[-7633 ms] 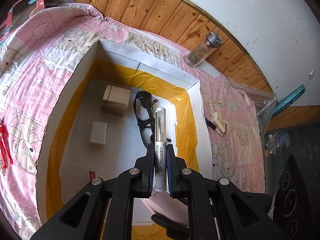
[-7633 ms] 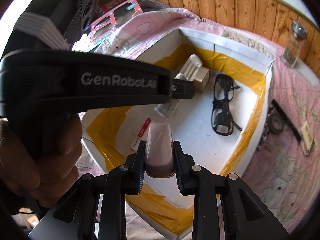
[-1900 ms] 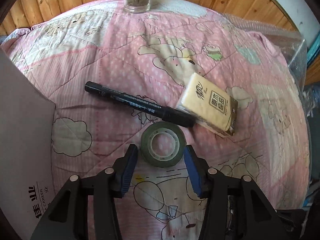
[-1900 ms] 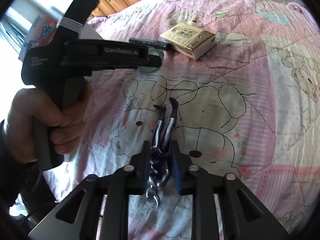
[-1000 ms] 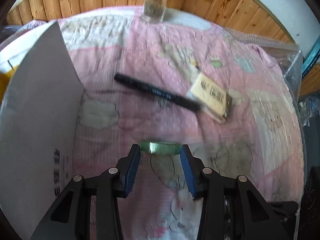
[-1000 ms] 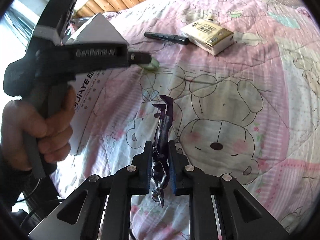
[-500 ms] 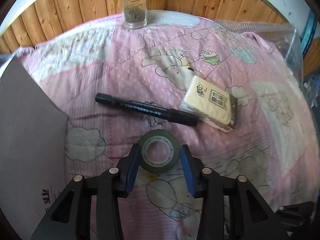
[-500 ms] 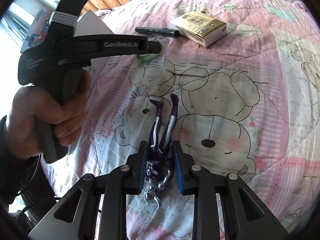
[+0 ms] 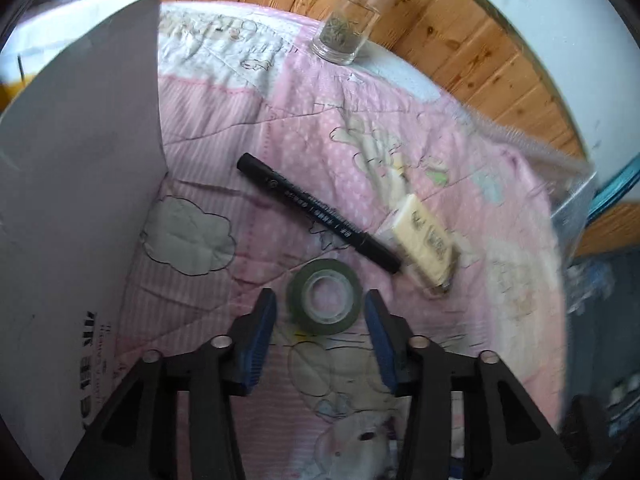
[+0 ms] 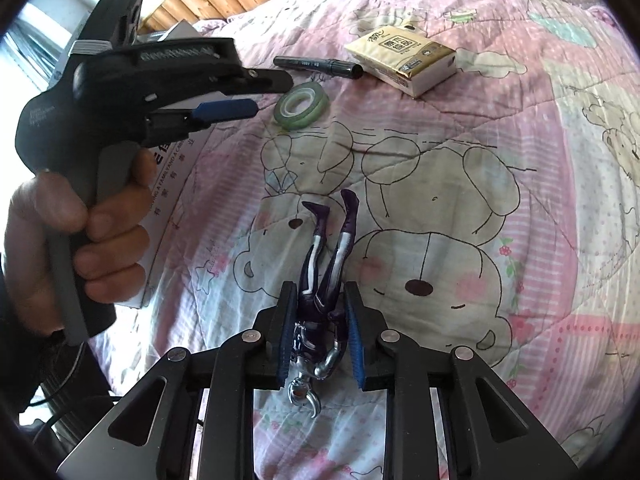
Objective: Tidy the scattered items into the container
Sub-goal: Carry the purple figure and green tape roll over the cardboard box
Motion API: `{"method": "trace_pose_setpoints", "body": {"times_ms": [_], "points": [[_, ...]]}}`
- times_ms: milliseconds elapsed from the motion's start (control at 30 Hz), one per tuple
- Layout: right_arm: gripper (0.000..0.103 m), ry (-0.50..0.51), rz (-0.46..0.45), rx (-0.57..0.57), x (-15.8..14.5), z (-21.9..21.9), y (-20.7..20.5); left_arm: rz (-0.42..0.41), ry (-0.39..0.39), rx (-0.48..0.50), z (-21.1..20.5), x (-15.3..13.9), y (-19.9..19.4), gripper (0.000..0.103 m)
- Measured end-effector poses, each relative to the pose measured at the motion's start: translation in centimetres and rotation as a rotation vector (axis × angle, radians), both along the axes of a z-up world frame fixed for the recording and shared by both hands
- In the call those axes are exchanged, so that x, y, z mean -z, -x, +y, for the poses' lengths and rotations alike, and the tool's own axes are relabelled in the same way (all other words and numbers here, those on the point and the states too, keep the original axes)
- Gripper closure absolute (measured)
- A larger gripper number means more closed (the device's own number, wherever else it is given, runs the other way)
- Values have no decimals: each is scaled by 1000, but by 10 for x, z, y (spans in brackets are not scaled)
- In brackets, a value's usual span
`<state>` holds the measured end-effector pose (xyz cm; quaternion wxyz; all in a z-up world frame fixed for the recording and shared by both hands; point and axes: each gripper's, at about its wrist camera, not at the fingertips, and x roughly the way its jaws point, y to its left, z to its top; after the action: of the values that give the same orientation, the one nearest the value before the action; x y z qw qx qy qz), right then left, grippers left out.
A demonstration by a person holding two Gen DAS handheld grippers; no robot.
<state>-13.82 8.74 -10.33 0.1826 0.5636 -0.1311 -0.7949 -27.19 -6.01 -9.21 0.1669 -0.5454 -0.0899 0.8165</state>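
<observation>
A green tape roll (image 9: 325,298) lies flat on the pink quilt, and my left gripper (image 9: 319,296) stands open around it with a small gap on each side. In the right wrist view the left gripper (image 10: 272,94) hovers just short of the tape roll (image 10: 302,104). A purple and silver toy figure (image 10: 326,264) lies on the quilt with its legs pointing away. My right gripper (image 10: 320,288) is open, its blue pads either side of the figure's torso. The white box (image 9: 80,160) rises at the left, and only its outer wall shows.
A black marker (image 9: 316,212) and a yellow tissue pack (image 9: 426,236) lie just beyond the tape. A glass jar (image 9: 348,20) stands at the far edge by the wooden wall. A hand (image 10: 100,232) holds the left gripper in front of the box.
One second ago both grippers held their items lifted. The tape and the figure are back down on the quilt and both pairs of fingers have spread apart.
</observation>
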Motion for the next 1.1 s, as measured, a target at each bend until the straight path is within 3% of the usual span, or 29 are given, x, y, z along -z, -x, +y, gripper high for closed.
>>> {"method": "trace_pose_setpoints", "body": {"times_ms": [200,233,333,467,600,800,1000,1100], "points": [[75,-7,4,-3,1,1,-3,123,292,219,50,18,-10,46],[75,-4,3,-2,1,2,-2,144,301,226,51,19,-9,52],[76,4,-2,-3,1,3,-4,101,201,168,37,9,3,55],[80,9,1,2,-3,3,-7,116,130,152,22,-16,-4,55],[86,18,26,-1,-13,-1,-10,39,41,109,4,-25,-12,55],[87,13,29,-5,-14,-2,-14,38,115,149,-1,-21,-50,55],[72,-49,42,-36,-4,-9,-16,39,140,165,-10,-19,-82,55],[72,-101,96,-62,0,-20,-15,32,129,167,-10,-15,-90,55]]}}
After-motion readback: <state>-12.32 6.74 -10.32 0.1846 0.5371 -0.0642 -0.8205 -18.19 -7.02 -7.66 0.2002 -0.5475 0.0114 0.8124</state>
